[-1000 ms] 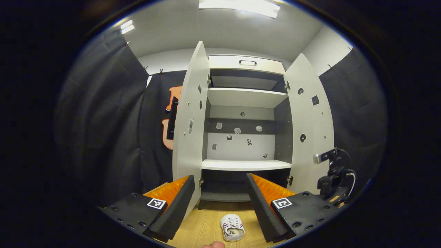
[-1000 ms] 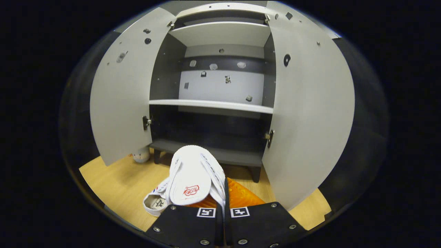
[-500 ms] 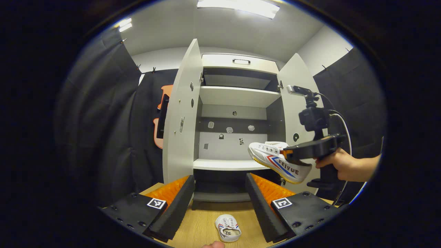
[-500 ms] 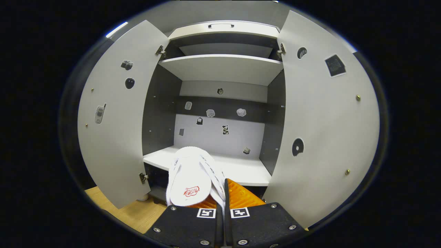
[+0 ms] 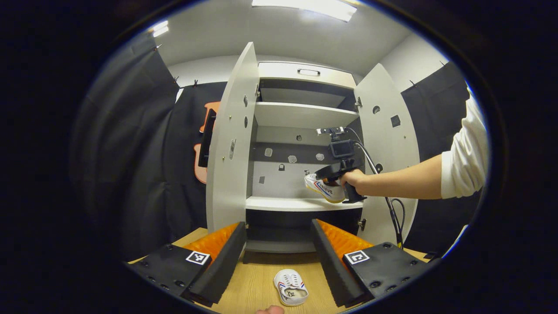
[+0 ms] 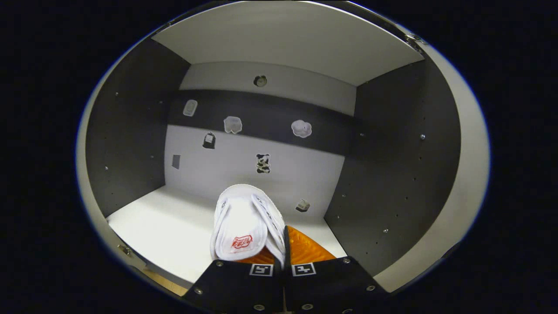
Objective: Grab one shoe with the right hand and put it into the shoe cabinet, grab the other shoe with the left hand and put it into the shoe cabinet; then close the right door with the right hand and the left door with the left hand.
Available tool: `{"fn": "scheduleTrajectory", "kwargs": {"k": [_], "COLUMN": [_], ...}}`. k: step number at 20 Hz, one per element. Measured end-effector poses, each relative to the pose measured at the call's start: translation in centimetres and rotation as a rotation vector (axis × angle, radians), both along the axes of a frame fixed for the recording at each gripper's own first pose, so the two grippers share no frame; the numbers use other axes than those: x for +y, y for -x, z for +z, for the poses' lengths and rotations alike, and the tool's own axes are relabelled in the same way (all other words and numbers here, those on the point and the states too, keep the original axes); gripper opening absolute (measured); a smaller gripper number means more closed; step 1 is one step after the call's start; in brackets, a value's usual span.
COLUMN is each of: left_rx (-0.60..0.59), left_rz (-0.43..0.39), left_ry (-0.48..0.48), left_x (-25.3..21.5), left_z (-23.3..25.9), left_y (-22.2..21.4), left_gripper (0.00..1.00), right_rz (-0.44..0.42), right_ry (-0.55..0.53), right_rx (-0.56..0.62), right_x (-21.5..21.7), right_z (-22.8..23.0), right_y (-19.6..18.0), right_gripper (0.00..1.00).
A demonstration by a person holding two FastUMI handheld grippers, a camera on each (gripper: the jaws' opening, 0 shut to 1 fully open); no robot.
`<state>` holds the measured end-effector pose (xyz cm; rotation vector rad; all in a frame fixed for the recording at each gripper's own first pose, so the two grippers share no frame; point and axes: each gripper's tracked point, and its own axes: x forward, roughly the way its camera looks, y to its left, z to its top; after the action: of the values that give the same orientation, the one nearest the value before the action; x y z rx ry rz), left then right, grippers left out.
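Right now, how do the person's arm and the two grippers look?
The arm wears a white sleeve. The right gripper has a dark body, a small camera on top and a black cable hanging down. The left gripper bears square black-and-white markers.

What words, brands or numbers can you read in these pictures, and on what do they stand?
Held shoe, side lettering: too small and partly covered to read.
Same shoe's insole, red stamp: too blurred to read.
Floor shoe, insole print: too small.
Cabinet stickers: pictures, no words.

Bright ceiling light (image 5: 305, 8); sharp — fisheye-bent edges
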<state>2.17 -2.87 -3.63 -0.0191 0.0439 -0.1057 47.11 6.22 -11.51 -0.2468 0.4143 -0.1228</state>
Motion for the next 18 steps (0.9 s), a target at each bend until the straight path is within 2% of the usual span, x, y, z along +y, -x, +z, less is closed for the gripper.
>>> {"fn": "scheduleTrajectory", "kwargs": {"k": [5, 8, 9, 12, 14, 16, 17, 18], "left_rx": [0.036, 0.047, 0.05, 0.054, 0.049, 0.044, 0.043, 0.042], "left_rz": [0.056, 0.057, 0.053, 0.036, 0.022, 0.009, 0.002, -0.003], "left_ry": [-0.014, -0.017, -0.015, -0.008, -0.001, 0.008, 0.011, 0.011], "left_x": [2.2, 2.1, 1.9, 1.2, 0.5, -0.1, -0.4, -0.7], "left_z": [-1.1, -1.4, -1.5, -1.7, -1.5, -1.3, -1.3, -1.3], "left_y": [-0.4, -0.5, -0.5, -0.6, -0.4, -0.4, -0.3, -0.1], "left_gripper": [0.96, 0.99, 0.96, 0.96, 0.96, 0.96, 0.96, 0.96], "right_rz": [-0.048, -0.042, -0.027, 0.011, 0.081, 0.144, 0.171, 0.204], "right_ry": [-0.086, -0.085, -0.084, -0.045, 0.009, 0.037, 0.023, -0.011], "right_rx": [0.085, 0.107, 0.101, 0.093, 0.051, 0.016, 0.002, -0.015], "right_x": [-0.2, -0.4, -0.2, -0.1, 0.4, 1.1, 1.8, 2.8], "right_z": [-3.3, -3.8, -3.5, -2.2, -0.8, 0.5, 1.2, 2.2], "right_y": [-1.1, -0.7, -0.5, 1.3, 3.0, 5.5, 6.9, 8.5], "right_gripper": [0.06, 0.18, 0.2, 0.21, 0.27, 0.37, 0.44, 0.44]}}
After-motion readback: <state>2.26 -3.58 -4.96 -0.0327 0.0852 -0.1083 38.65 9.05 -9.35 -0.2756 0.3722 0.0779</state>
